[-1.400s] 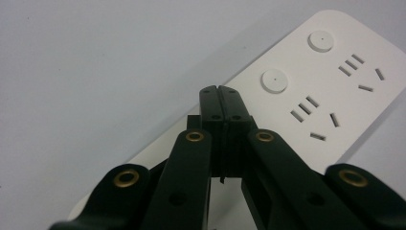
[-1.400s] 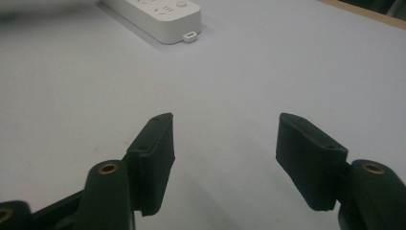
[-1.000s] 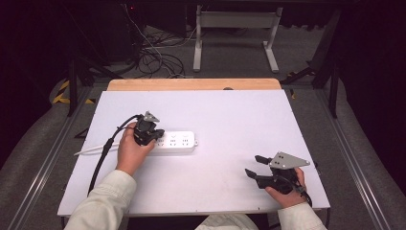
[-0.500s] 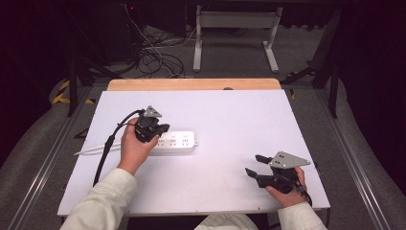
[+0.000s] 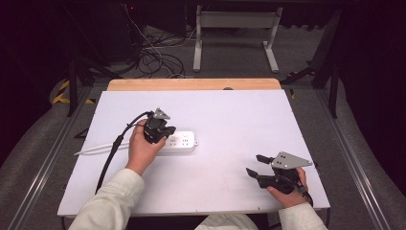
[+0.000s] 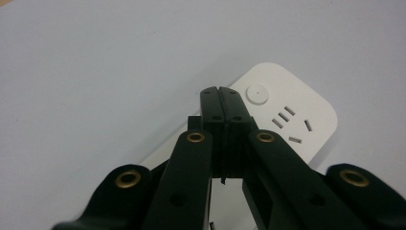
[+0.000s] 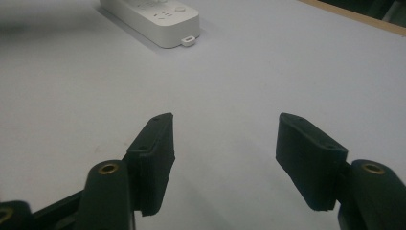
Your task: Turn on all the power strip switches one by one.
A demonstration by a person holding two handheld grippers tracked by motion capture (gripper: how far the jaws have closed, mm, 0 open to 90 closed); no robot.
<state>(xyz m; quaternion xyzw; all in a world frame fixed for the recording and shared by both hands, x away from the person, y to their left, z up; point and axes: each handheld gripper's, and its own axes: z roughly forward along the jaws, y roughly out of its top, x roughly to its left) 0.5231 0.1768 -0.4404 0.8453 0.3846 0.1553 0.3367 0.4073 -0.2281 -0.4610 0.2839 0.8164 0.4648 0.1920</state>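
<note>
The white rectangular plastic power strip lies with its long axis left-right, button end rightward. Above it, the left gripper is closed, empty. Right of it, across bare table, the right gripper gapes empty.

A white table top with a wooden strip along its far edge stands on a grey floor. Behind it, a pale metal frame and tangled black cables sit in deep shadow; yellow-black tape marks the floor at left
</note>
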